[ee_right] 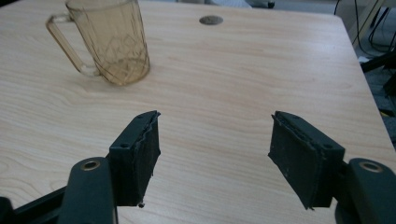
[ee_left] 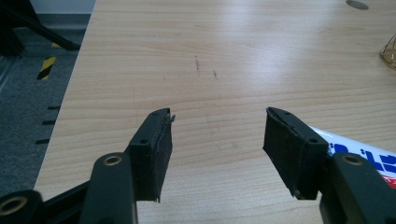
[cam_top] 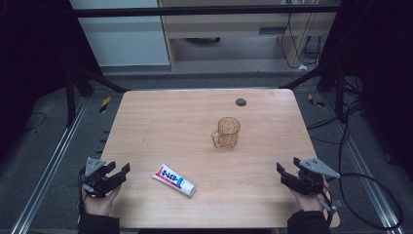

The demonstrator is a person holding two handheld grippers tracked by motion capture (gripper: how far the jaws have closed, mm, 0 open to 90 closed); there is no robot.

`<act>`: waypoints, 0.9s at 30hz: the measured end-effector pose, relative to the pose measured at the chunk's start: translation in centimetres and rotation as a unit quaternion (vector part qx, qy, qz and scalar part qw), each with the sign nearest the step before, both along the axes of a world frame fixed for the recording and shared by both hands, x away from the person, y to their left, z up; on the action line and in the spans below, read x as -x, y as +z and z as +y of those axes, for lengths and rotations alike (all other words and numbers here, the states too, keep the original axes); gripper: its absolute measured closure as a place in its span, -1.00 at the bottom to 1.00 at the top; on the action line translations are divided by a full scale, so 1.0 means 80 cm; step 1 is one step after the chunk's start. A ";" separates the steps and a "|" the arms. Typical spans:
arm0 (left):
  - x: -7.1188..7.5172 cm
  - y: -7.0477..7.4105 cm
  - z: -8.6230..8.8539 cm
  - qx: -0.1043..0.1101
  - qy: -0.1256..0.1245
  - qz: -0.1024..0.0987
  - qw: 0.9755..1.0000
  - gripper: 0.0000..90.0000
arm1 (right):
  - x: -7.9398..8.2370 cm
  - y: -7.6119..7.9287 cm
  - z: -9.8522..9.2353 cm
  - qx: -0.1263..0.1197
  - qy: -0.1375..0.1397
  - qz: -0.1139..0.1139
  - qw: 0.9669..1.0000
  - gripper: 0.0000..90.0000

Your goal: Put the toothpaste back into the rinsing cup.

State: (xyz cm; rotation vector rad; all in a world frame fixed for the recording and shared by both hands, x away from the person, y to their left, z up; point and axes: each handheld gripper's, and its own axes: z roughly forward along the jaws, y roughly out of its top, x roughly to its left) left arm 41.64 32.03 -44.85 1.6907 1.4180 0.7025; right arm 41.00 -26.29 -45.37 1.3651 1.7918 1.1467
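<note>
Toothpaste tube [cam_top: 174, 180] flat on the table [cam_top: 204, 136] near the front edge, long axis slanting from upper left to lower right, just right of the left tool [cam_top: 115, 174]. Right tool [cam_top: 284, 174] well apart. Both tools open, nothing between the jaws.

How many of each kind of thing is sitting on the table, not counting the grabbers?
Toothpaste tube: 1
See-through amber mug: 1
Dark round disc set in the tabletop: 1
Total: 3
</note>
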 end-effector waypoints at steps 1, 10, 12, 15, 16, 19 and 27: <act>0.002 0.001 -0.002 -0.003 -0.002 -0.001 1.000 -0.04 | 0.000 0.001 0.001 -0.001 0.003 0.000 1.000 -0.27; 0.010 0.003 -0.022 -0.030 -0.025 0.011 0.999 0.26 | 0.003 0.005 0.014 0.008 0.018 0.003 1.000 -0.15; 0.011 0.004 -0.028 -0.033 -0.033 0.013 0.999 0.34 | 0.003 0.005 0.015 0.009 0.021 0.002 1.000 -0.12; 0.013 0.002 -0.036 -0.036 -0.042 0.017 0.998 0.46 | 0.004 0.006 0.016 0.007 0.025 0.004 1.000 -0.09; 0.013 0.001 -0.038 -0.037 -0.046 0.019 0.998 0.50 | 0.004 0.006 0.017 0.006 0.025 0.006 1.000 -0.08; 0.015 0.000 -0.047 -0.043 -0.055 0.024 0.997 0.61 | 0.004 0.006 0.019 0.007 0.029 0.006 1.000 -0.05; 0.016 -0.006 -0.066 -0.052 -0.085 0.044 0.994 0.79 | 0.004 0.005 0.023 0.007 0.036 0.012 0.999 0.00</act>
